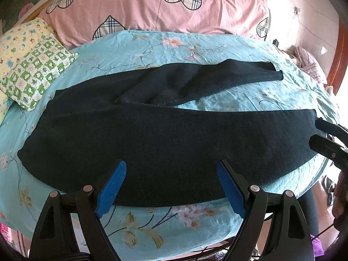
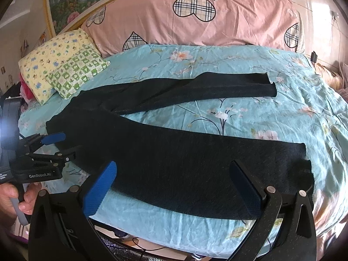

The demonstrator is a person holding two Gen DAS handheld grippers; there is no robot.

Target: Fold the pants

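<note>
Dark pants (image 1: 165, 139) lie spread flat on the bed, waist at the left, two legs splayed to the right; they also show in the right wrist view (image 2: 174, 158). My left gripper (image 1: 171, 169) is open and empty, hovering over the near leg close to the waist end. My right gripper (image 2: 174, 171) is open and empty over the near leg toward its cuff (image 2: 302, 152). The far leg's cuff (image 2: 269, 87) lies further back. Each gripper shows in the other's view: the right one (image 1: 319, 132) and the left one (image 2: 63, 145).
A turquoise floral sheet (image 1: 239, 100) covers the bed. A green-checked pillow (image 1: 37, 71) and a yellow one (image 2: 50, 65) lie at the back left. A long pink pillow (image 1: 152, 6) runs along the headboard. The bed's near edge (image 2: 174, 237) is just below my grippers.
</note>
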